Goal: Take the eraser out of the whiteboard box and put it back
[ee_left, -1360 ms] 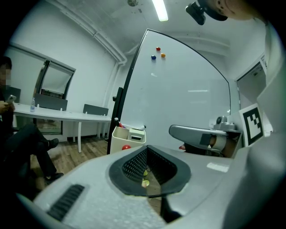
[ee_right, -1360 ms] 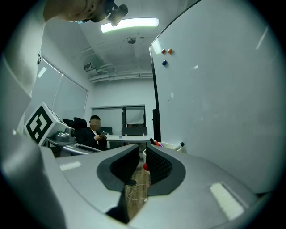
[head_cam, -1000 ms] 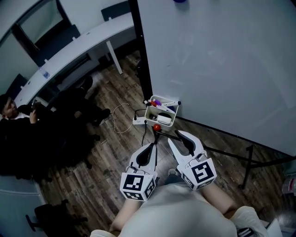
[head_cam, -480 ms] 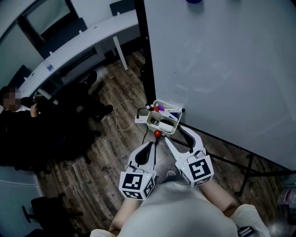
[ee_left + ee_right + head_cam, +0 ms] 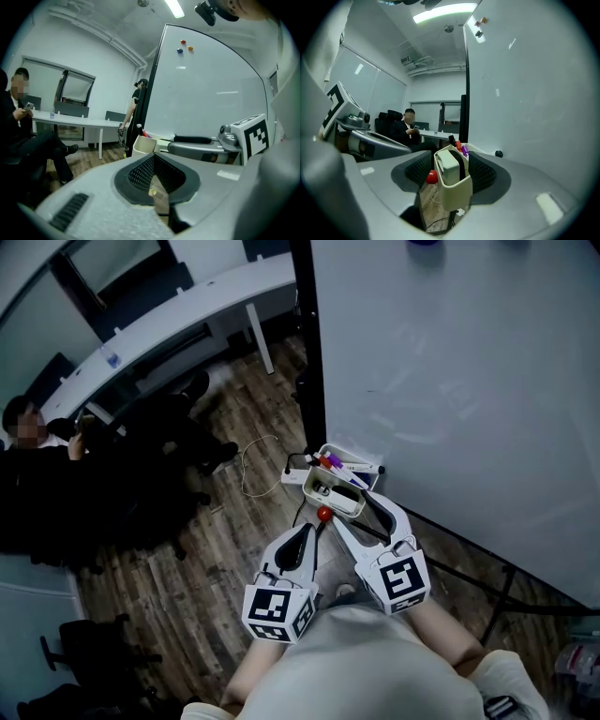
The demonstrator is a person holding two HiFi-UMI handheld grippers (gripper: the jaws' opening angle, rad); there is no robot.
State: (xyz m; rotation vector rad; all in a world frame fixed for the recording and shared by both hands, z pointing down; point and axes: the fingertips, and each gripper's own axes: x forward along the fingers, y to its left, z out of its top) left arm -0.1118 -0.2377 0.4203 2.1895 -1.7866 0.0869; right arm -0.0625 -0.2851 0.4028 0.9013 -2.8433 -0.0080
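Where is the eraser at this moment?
In the right gripper view the eraser sits in the near end of the whiteboard box, between the right gripper's jaws, which have just been opening; markers stand behind it.

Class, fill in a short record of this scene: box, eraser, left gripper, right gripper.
Box: whiteboard box, at the lower corner of the whiteboard, markers inside
Eraser: inside the box
Right gripper: open, jaws have just been opening; box between them, pads clear of it
Left gripper: shut, nothing between its jaws
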